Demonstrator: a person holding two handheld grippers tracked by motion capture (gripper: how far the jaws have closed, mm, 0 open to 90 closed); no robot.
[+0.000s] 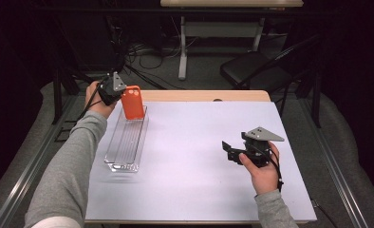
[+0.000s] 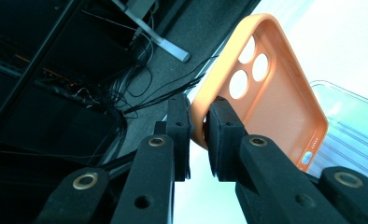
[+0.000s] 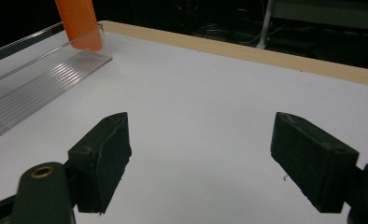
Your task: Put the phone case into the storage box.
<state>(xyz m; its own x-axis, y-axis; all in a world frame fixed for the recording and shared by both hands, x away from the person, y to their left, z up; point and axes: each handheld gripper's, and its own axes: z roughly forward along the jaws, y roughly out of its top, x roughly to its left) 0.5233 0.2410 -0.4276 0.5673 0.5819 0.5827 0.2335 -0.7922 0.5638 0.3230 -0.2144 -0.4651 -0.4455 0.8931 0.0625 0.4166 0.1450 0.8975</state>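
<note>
upper left of the high view, the left gripper [image 1: 120, 93] pinches an orange phone case [image 1: 133, 102] over a clear tray [image 1: 126, 142]; the right gripper [image 1: 229, 149] hangs wide apart, empty. no writing to read.

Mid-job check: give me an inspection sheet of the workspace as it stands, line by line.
Surface: white table top, wooden far edge.
Job's things: orange phone case held upright over the far end of the clear tray; whether it touches the tray cannot be told.
Clutter: nothing seen.
Grippers: left gripper shut on the case's edge; right gripper open, holding nothing, over bare table.
Cables: tangle of cables on the floor beyond the table.
Surroundings: black chair, dark room.
</note>
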